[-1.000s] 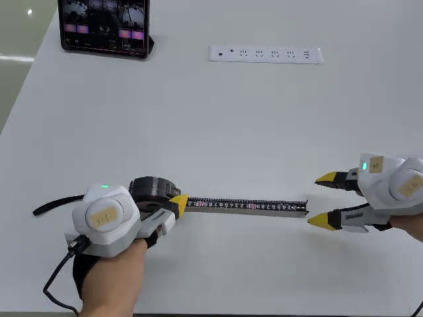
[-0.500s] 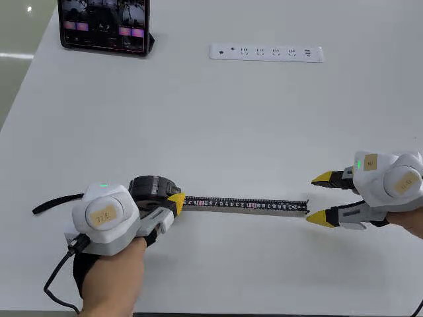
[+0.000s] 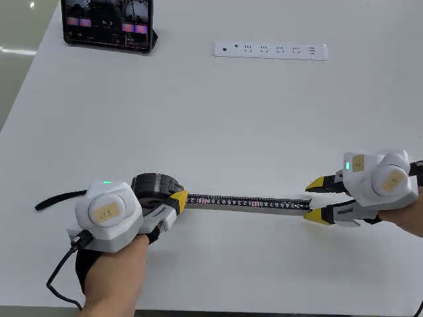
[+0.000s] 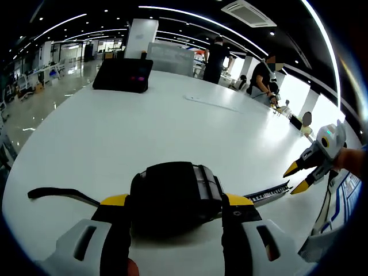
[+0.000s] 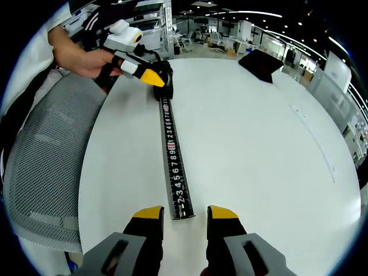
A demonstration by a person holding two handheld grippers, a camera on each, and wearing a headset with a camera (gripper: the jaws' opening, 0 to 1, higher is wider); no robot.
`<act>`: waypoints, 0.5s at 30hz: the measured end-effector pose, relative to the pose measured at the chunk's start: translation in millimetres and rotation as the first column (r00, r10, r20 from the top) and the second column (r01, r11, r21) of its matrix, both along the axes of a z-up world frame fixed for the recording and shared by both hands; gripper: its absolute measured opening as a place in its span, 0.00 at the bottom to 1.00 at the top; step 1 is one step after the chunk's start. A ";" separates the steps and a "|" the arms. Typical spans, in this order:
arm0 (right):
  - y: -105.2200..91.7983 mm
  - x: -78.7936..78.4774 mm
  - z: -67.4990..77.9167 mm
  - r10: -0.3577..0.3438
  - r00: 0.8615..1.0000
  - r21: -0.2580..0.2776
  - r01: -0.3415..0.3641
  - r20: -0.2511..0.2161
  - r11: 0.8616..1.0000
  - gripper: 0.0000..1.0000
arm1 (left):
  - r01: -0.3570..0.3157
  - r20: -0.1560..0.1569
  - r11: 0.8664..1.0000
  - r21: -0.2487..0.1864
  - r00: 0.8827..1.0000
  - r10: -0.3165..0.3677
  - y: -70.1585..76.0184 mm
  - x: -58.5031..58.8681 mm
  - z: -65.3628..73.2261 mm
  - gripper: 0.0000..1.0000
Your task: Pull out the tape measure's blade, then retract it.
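Blade (image 5: 172, 155) end lies between right tool's (image 5: 185, 214) parted jaws.

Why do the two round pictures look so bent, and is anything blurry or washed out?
Head view: even soft light, no distortion, white table slightly bright. Left gripper view: fisheye lens curves the ceiling lights and the table edge. Right gripper view: same bulge, yet numbers on the blade read sharp.

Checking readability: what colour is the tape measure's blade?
The blade is black with white numerals; clearest in right gripper view.
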State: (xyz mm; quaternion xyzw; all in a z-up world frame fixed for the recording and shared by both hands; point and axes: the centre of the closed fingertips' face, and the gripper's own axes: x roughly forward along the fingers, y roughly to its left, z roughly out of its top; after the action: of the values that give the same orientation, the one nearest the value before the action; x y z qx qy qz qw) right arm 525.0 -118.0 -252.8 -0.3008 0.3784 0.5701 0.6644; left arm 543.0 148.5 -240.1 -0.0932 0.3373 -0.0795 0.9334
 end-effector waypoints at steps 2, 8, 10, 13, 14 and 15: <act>-0.9 0.7 -3.0 0.004 1.000 -0.003 -0.004 0.001 1.000 0.26 | 0.000 -0.001 1.000 0.000 1.000 0.000 -0.1 0.0 -0.1 0.60; -1.2 -0.8 -6.2 0.024 1.000 -0.014 -0.024 -0.002 1.000 0.22 | -0.002 -0.002 1.000 -0.001 1.000 0.002 0.3 0.4 -1.3 0.60; -0.3 -1.6 -6.4 0.031 1.000 -0.016 -0.031 -0.002 0.999 0.21 | -0.002 -0.003 1.000 -0.001 1.000 0.002 0.3 0.5 -1.4 0.61; 0.4 -2.2 -7.2 0.040 0.999 -0.022 -0.040 -0.001 0.999 0.19 | -0.003 -0.004 1.000 -0.003 1.000 0.003 0.2 0.7 -1.7 0.61; 0.3 -2.4 -7.8 0.044 0.999 -0.025 -0.044 0.000 0.999 0.18 | -0.003 -0.004 1.000 -0.003 1.000 0.003 0.2 0.7 -1.7 0.61; 0.0 -2.5 -8.8 0.050 0.999 -0.029 -0.050 0.001 0.998 0.17 | -0.003 -0.005 1.000 -0.003 1.000 0.003 0.2 0.7 -1.7 0.61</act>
State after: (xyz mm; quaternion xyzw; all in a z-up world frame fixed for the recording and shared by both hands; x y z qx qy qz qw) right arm 522.5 -118.0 -261.6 -0.3203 0.3781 0.5808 0.6459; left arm 543.7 148.7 -241.8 -0.0953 0.3392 -0.0783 0.9326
